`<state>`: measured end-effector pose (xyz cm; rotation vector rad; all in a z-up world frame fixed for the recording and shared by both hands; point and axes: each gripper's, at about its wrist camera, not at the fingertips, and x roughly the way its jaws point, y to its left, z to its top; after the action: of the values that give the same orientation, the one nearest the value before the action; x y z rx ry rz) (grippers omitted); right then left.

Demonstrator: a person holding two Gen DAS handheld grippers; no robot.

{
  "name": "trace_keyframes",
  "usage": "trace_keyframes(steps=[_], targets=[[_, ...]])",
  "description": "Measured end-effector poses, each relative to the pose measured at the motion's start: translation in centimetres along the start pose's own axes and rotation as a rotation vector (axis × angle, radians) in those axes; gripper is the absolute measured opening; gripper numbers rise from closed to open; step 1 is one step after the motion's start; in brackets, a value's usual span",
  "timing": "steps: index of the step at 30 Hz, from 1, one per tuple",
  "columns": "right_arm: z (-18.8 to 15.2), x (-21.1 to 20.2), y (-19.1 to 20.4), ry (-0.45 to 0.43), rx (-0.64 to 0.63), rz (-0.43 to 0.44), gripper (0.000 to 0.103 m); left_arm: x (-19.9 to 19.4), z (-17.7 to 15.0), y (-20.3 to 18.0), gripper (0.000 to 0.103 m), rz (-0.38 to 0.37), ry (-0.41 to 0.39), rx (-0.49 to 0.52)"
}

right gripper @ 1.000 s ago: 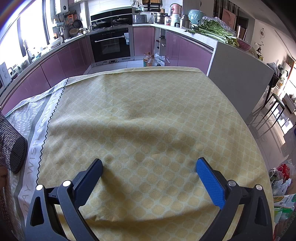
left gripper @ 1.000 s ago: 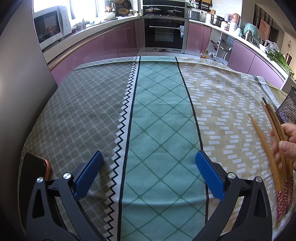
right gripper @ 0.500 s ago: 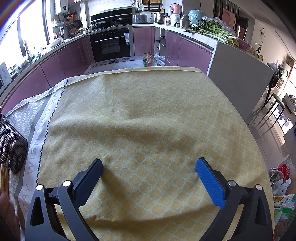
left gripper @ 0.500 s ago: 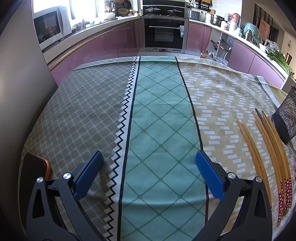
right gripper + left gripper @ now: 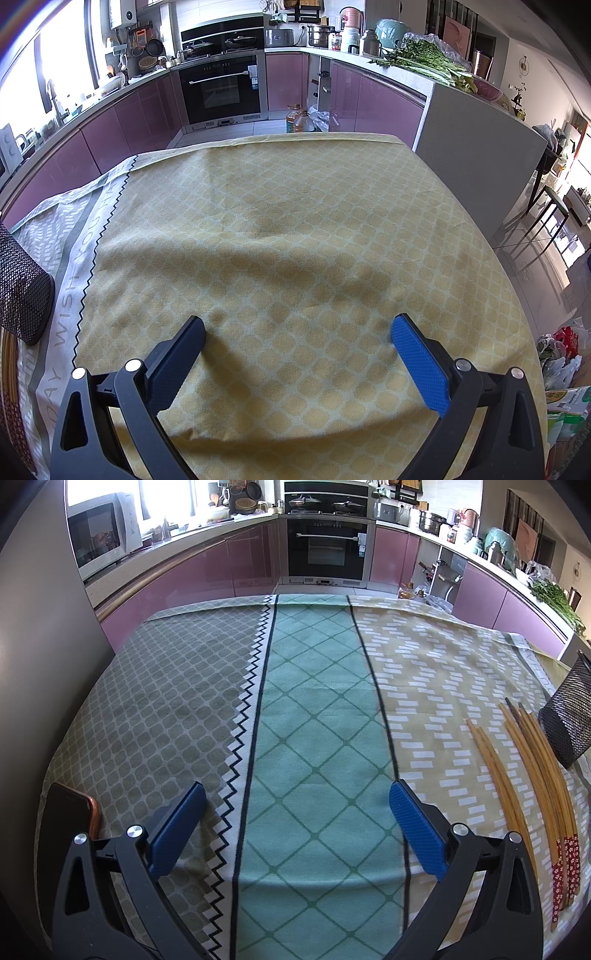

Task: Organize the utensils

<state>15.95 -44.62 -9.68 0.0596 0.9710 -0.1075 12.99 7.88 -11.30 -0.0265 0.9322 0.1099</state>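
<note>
Left gripper (image 5: 294, 800): jaws spread wide, nothing between them, poised low over the green band of the tablecloth (image 5: 317, 716).
Right gripper (image 5: 297, 334): jaws equally wide and empty, over the yellow part of the cloth, to the right of the mesh holder.
Chopsticks (image 5: 532, 775): a loose row lying flat on the beige band, just left of the black mesh holder (image 5: 569, 723); one pair lies slightly apart from the rest, farther from the holder.
Open room: the cloth left of the holder is bare as far as the phone (image 5: 68, 827), which lies at the near left edge.
Edges: the far table edge faces the oven (image 5: 327, 550); right of the holder the cloth drops off toward the floor.
Cut off: the holder is cropped by the frame in both views, so its inside is unseen; the red patterned chopstick ends blur near the rim of the lens.
</note>
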Motion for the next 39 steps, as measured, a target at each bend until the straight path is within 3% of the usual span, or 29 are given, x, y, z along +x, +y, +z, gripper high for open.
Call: trace_keyframes(steps=[7, 16, 19, 21, 30, 39], targets=[[0.5, 0.0, 0.0, 0.018, 0.054, -0.020, 0.097, -4.0, -0.9, -2.3, 0.097, -0.064, -0.138, 0.004], [-2.7, -11.1, 10.6, -0.385, -0.090, 0.279, 0.097, -10.7, -1.5, -6.4, 0.097, -0.080, -0.353, 0.056], [-3.8, -13.3, 14.2, -0.446, -0.148, 0.440, 0.097, -12.3, -1.6, -7.3, 0.097, -0.093, -0.407, 0.059], [-4.2, -14.3, 15.8, -0.470, -0.152, 0.496, 0.097, -13.3, -1.8, -8.0, 0.097, -0.085, -0.438, 0.070], [-5.7, -17.0, 19.7, -0.567, -0.215, 0.446, 0.097, -16.7, -3.2, -9.4, 0.097, -0.092, -0.539, 0.076], [-6.6, -17.6, 18.9, -0.599, -0.197, 0.393, 0.097, -18.5, -4.4, -10.0, 0.097, -0.064, -0.636, 0.084]])
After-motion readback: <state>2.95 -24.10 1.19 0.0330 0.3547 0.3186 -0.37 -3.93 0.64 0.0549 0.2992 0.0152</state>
